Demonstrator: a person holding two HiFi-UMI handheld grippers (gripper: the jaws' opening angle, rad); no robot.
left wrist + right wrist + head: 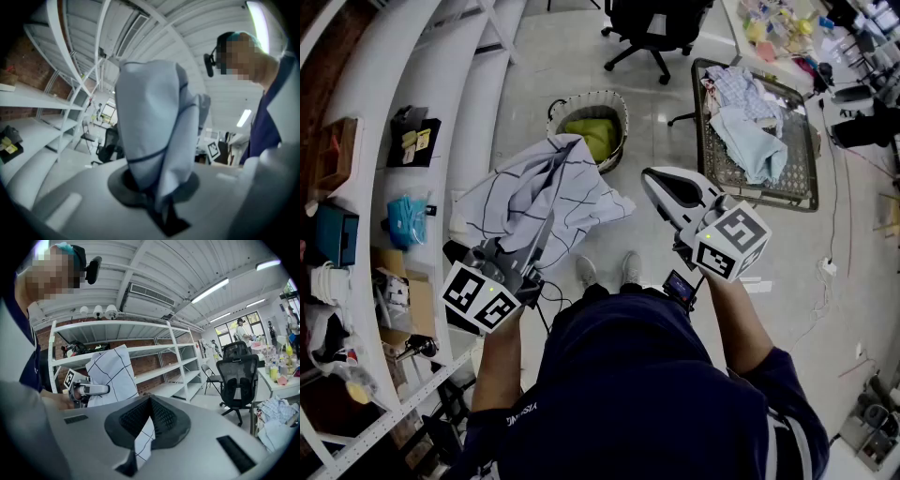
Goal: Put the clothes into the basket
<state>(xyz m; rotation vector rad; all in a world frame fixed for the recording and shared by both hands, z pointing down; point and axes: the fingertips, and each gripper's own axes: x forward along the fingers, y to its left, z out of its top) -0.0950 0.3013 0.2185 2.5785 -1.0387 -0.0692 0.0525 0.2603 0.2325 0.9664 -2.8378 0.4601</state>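
Your left gripper (159, 208) is clamped on a checked white cloth (548, 192), which hangs at 11 o'clock. Your right gripper (649, 178) is closed and empty. The basket (623, 108) sits at 12 o'clock, just past the cloth. Shelving (394, 112) runs at 9 o'clock, and a wire rack (759, 204) of clothes is at 2.

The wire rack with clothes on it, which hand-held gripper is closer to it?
Right. In the head view the right hand-held gripper sits just left of the wire rack. The left hand-held gripper, clamped on the checked cloth, is farther left.
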